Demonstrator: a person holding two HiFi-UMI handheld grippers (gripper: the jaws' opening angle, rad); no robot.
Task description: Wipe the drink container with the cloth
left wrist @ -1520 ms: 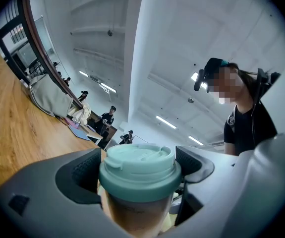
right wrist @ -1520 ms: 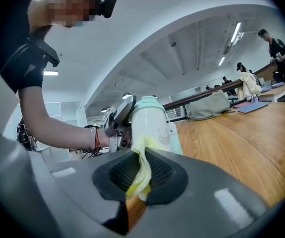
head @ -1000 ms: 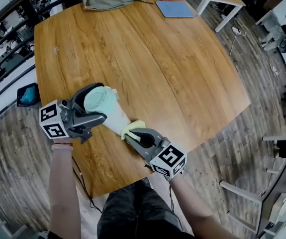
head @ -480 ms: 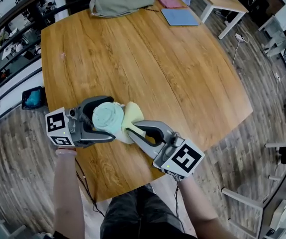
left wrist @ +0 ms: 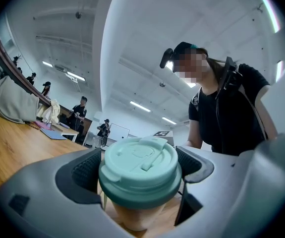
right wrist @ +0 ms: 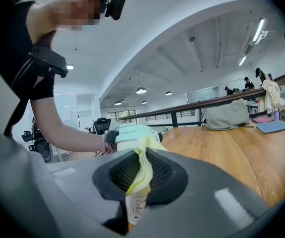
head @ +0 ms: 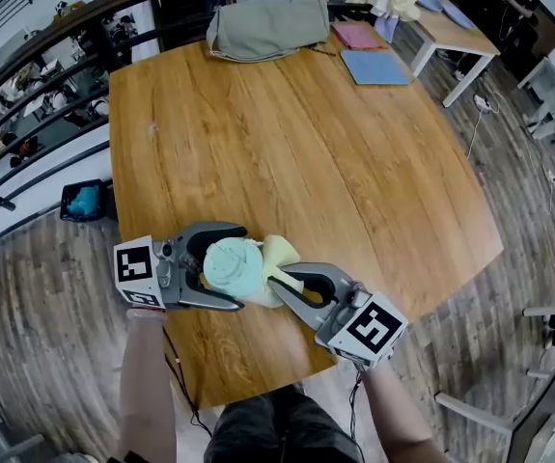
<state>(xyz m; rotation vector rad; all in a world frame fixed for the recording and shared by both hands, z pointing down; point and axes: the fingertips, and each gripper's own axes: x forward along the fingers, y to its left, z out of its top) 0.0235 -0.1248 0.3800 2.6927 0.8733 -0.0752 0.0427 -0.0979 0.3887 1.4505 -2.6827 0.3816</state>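
The left tongs [head: 239,268] are clamped on the drink container [head: 231,263], one ribbed pad on each side of it just beneath the mint-green lid. In the left gripper view the lid [left wrist: 140,163] fills the gap between the jaws and its top faces us. We judge that hold to be a steadying one. Gripped high, near the lid, the pale body below stays uncovered for wiping, and the cup cannot turn or slide under pressure from the other side. We cannot tell whether its base rests on the desk [head: 306,152] or hangs just above it.

The right tongs [head: 277,284] are closed on the cloth [head: 280,255], a soft yellow piece. In the right gripper view a fold of it is pinched between the two dark pads [right wrist: 125,172], and the loose end runs forward beyond the tips to the container [right wrist: 131,133]. The cloth sits ahead of the right tongs and against the side of the cup that faces away from the left tongs. The two pairs meet the cup from opposite sides, so one pushes while the other braces. Only an edge of the cloth is pinched, which leaves a free flap to drape over the curved wall.

We take the wiping to be under way, with cloth and cup in contact. Next comes a stroke of the right tongs along the body. The likely slip is the thin cloth pulling out of the pads.

Well beyond both tongs, at the desk's far end, lies a grey bag [head: 267,25].
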